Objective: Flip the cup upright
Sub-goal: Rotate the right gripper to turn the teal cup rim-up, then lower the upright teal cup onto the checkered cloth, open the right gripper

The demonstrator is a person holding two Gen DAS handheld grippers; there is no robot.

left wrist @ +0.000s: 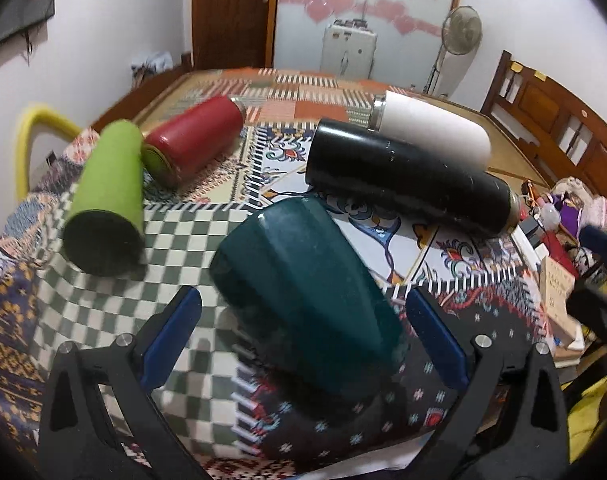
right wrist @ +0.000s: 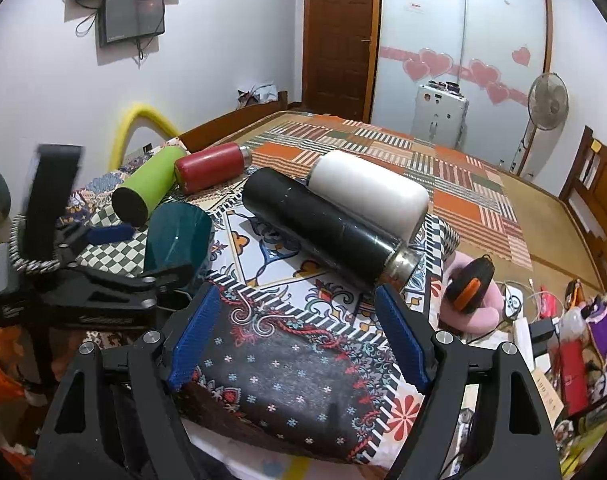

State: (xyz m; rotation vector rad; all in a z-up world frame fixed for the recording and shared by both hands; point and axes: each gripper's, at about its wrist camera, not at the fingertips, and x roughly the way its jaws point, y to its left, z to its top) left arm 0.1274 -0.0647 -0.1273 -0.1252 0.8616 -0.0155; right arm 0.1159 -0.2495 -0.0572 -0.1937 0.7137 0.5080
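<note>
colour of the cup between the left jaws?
Dark teal, glossy, plain: the upside-down dark teal ceramic cup. Left wrist view shows it best.

The cup (left wrist: 303, 296) (right wrist: 177, 236) is dark teal and glossy, mouth-down on the patterned cloth with its flat base uppermost, tilted toward 11 o'clock in the left wrist view and blurred there.

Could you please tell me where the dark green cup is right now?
The dark green cup sits between the open fingers of the left hand-held gripper, on the patterned cloth, right of the lime bottle.
</note>
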